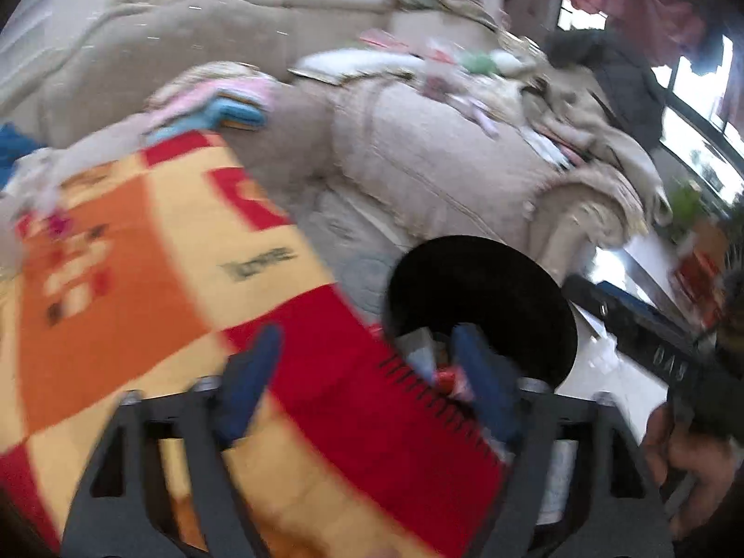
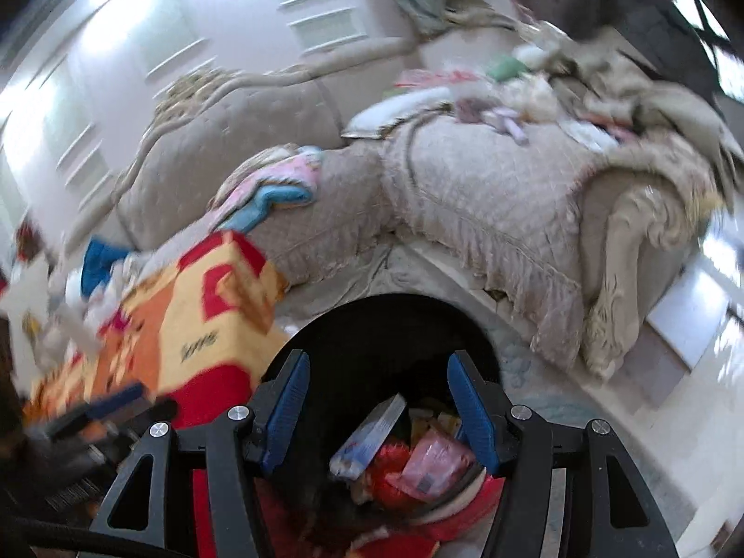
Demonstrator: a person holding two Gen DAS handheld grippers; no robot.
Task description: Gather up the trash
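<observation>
Blanket (image 1: 195, 279) woven cloth; sofa (image 2: 488, 195) quilted fabric; bin (image 2: 372, 325) matt black.

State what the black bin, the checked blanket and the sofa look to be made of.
Black bin: probably plastic, matte; smooth, dark round wall.
Checked blanket: soft woven or fleece cloth; stitched edge, drapes.
Sofa: quilted beige fabric, fringed hem; its carved leg looks like painted wood or resin.

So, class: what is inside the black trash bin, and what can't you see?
Inside the black trash bin lie a white and blue flat box, a pink wrapper and red packaging. Whatever sits beneath them and the bin's floor is covered.
</observation>
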